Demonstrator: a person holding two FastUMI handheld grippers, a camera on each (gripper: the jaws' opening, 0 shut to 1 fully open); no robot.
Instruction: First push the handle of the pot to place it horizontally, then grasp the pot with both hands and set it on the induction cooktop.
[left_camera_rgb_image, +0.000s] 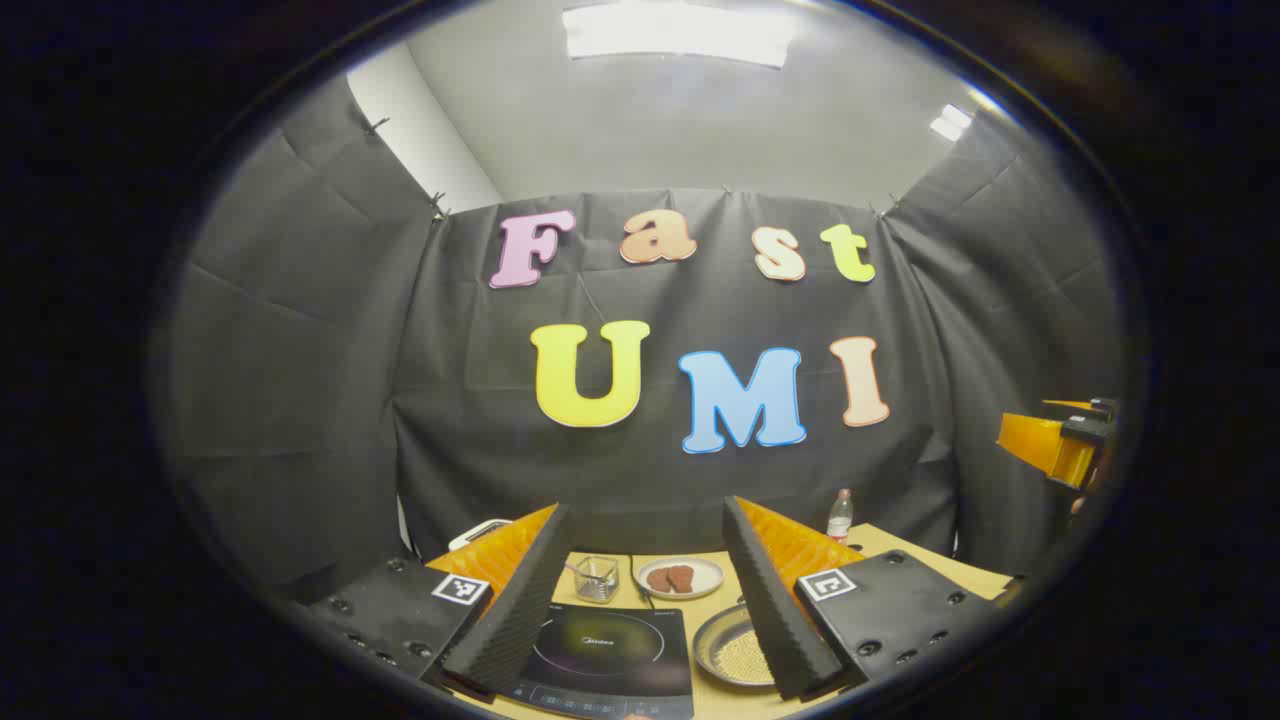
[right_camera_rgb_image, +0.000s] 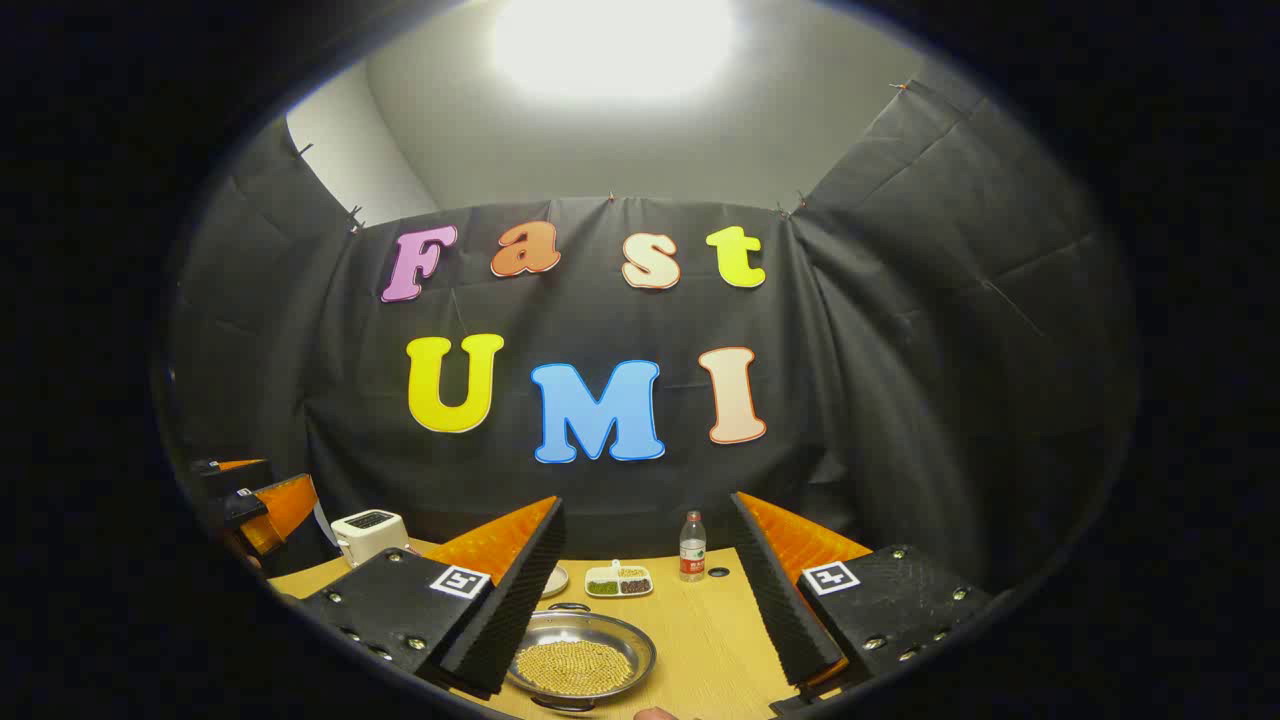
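Pale wood makes up the table (right_camera_rgb_image: 700, 640), and on it sits the pot (right_camera_rgb_image: 580, 660), a shallow steel pan holding a layer of small yellowish grains. In the right gripper view the pot lies low and left of centre, partly behind the left finger of the right gripper (right_camera_rgb_image: 640, 600), with a small handle loop at its far rim and another at its near edge. The right gripper's two black-padded, orange-backed fingers stand wide apart with nothing between them, held above the table.

In the left gripper view the left gripper (left_camera_rgb_image: 640, 590) is likewise spread wide and grips nothing. Between its fingers lies the induction cooktop (left_camera_rgb_image: 612, 660), a black glass slab flat on the table, and the pot (left_camera_rgb_image: 733, 648) rests just beside it, partly hidden by that gripper's right-hand finger. Pot and cooktop are side by side; whether they touch cannot be told.

Behind the cooktop stand a small glass cup (left_camera_rgb_image: 596, 578) with something thin leaning in it and a white plate (left_camera_rgb_image: 679, 577) carrying brown pieces. A water bottle (right_camera_rgb_image: 692, 547) stands upright near the back of the table, with a divided dish (right_camera_rgb_image: 619, 581) of green and dark contents to its left. A white toaster (right_camera_rgb_image: 368, 533) sits at the far left corner.
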